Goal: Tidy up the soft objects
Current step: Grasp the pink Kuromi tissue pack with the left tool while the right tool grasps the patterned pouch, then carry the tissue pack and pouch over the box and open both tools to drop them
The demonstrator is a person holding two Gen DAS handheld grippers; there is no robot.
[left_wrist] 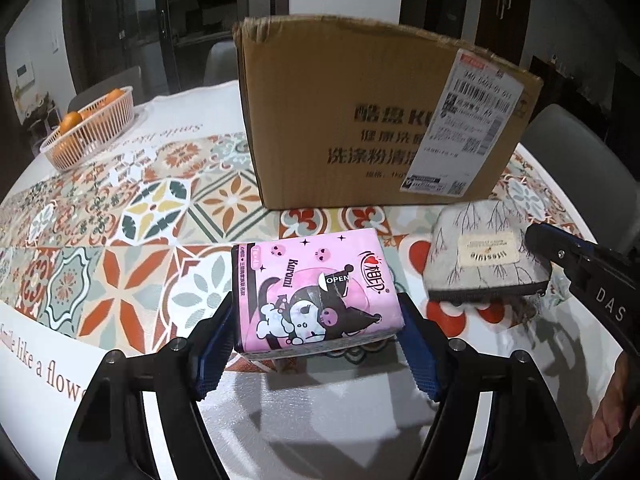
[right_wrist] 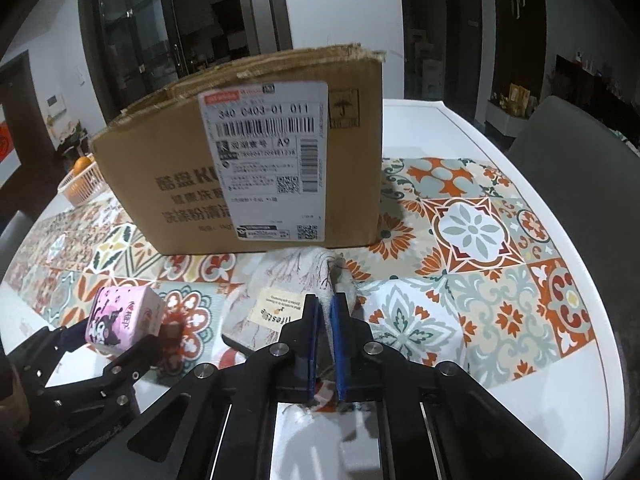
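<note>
Your left gripper (left_wrist: 316, 320) clamps the glossy pink tissue pack (left_wrist: 316, 288) by its sides, near the corrugated cardboard box (left_wrist: 360, 120). Your right gripper (right_wrist: 325, 312) pinches the soft grey fabric pouch (right_wrist: 288, 300) w/ branch print. Slatted plastic basket (left_wrist: 92, 132) holds oranges (left_wrist: 72, 120).

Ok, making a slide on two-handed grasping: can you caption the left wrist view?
Left gripper clamps a pink tissue pack while the right gripper pinches a grey pouch before a cardboard box.

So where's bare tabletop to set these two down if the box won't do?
Free: the tablecloth between the orange basket and cardboard box, and right of the box. Crowded: the strip before the box, with tissue pack and pouch.
</note>
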